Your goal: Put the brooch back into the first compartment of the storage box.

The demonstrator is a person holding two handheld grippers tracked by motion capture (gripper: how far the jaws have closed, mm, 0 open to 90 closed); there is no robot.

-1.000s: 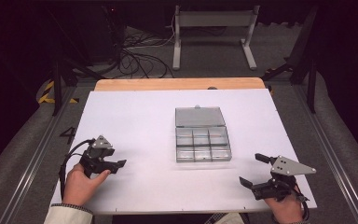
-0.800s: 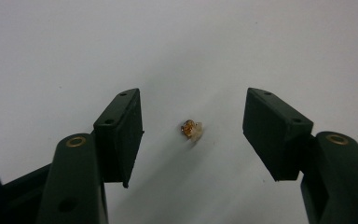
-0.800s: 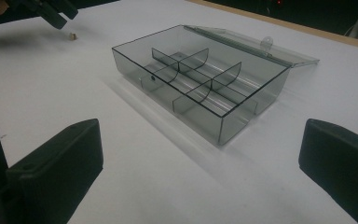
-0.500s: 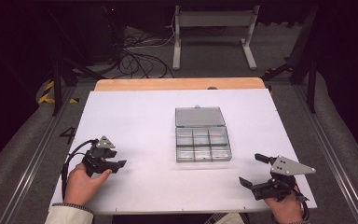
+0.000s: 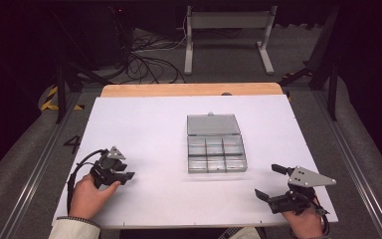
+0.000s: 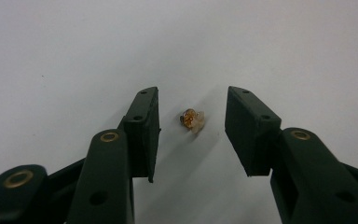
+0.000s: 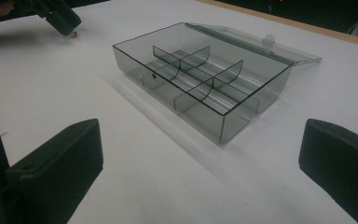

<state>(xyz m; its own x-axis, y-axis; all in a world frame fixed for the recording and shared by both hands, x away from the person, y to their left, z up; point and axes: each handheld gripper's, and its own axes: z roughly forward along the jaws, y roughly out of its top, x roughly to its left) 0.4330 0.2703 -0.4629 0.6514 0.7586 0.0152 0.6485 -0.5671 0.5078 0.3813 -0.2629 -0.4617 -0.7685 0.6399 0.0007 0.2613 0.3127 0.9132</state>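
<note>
A tiny amber and clear piece point(image 6: 192, 120) lies on the white table between the two black jaws of my left gripper point(image 6: 192, 93). The jaws have just been closing around it, and neither pad touches it. In the high view the left gripper point(image 5: 128, 177) sits low at the table's front left, held by a hand. My right gripper point(image 5: 267, 180) rests at the front right with its jaws wide open and nothing between them. A clear plastic compartment box point(image 5: 216, 154) stands in the middle with its lid point(image 5: 213, 124) folded back.
The white table top point(image 5: 149, 124) has a wooden strip point(image 5: 189, 89) along its far edge. In the right gripper view the box point(image 7: 205, 88) stands just ahead, its compartments looking empty, and the left gripper point(image 7: 58, 16) is at the far left.
The left gripper's jaws have drawn closer together while the hand barely shifted. The right gripper and the box have not moved.
</note>
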